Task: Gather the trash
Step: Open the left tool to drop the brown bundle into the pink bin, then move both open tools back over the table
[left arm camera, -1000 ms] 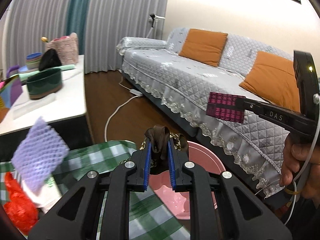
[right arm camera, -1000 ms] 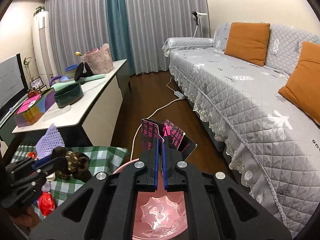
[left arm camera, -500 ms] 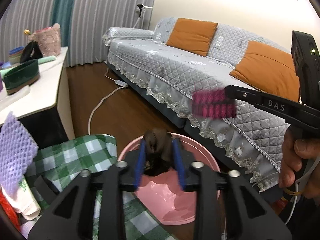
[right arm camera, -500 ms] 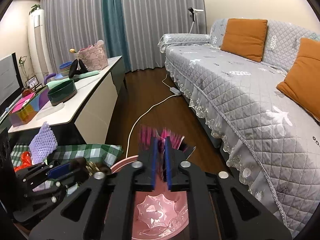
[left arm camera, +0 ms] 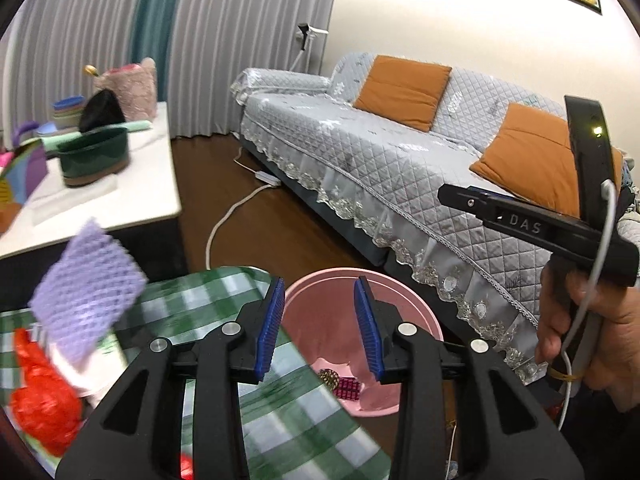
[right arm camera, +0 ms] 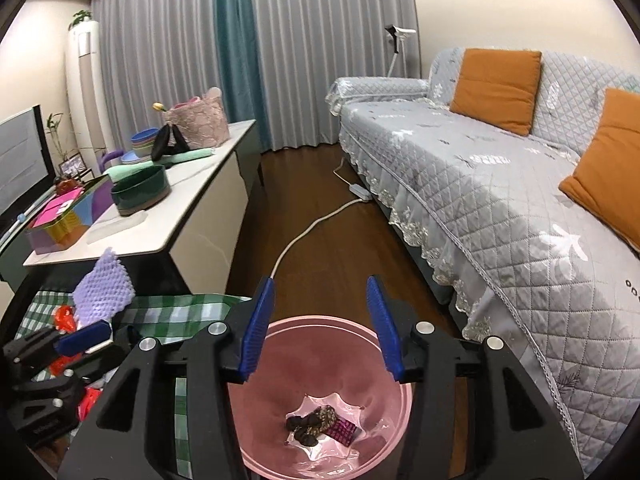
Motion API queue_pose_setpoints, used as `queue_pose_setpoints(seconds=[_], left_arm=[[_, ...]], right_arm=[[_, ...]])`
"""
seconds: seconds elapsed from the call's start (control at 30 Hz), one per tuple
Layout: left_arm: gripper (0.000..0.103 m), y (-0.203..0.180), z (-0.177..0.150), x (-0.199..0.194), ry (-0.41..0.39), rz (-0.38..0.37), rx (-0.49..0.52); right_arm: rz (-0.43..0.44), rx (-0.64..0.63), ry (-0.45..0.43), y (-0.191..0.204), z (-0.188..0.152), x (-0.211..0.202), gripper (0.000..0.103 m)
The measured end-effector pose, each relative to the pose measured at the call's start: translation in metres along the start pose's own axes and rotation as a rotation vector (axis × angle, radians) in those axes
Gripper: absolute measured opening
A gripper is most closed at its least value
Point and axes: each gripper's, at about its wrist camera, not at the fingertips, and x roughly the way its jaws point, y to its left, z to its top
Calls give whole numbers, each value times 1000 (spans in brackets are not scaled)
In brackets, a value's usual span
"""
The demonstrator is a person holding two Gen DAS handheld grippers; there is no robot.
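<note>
Pink bin (right arm camera: 384, 344) sits on the dark wood floor (right arm camera: 320, 200), its near rim cut off by the right gripper (right arm camera: 320, 324). At its bottom lie a brown scrap (right arm camera: 310, 426) and a magenta wrapper (right arm camera: 342, 431), half hidden in the left view. Both grippers' jaws have just been opening and stand apart, holding nothing; the left gripper (left arm camera: 320, 330) hangs at the bin's 9 o'clock. Blurred purple mesh (left arm camera: 86, 294) and red plastic (left arm camera: 40, 404) lie on the checked cloth (left arm camera: 200, 300). A grey sofa (right arm camera: 500, 200) fills 3 o'clock.
</note>
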Motion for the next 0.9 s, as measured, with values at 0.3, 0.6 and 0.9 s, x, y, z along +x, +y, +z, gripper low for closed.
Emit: queue_pose_setpoints(seconds=[0.3, 0.6, 0.9], left_arm=[[36, 34, -9, -77, -59, 79, -28], [29, 101, -25, -158, -107, 220, -105], [28, 155, -70, -179, -92, 364, -208]], right_arm=[[68, -6, -46, 29, -5, -31, 45], [220, -42, -40, 83, -24, -55, 33], [342, -132, 44, 145, -57, -43, 33]])
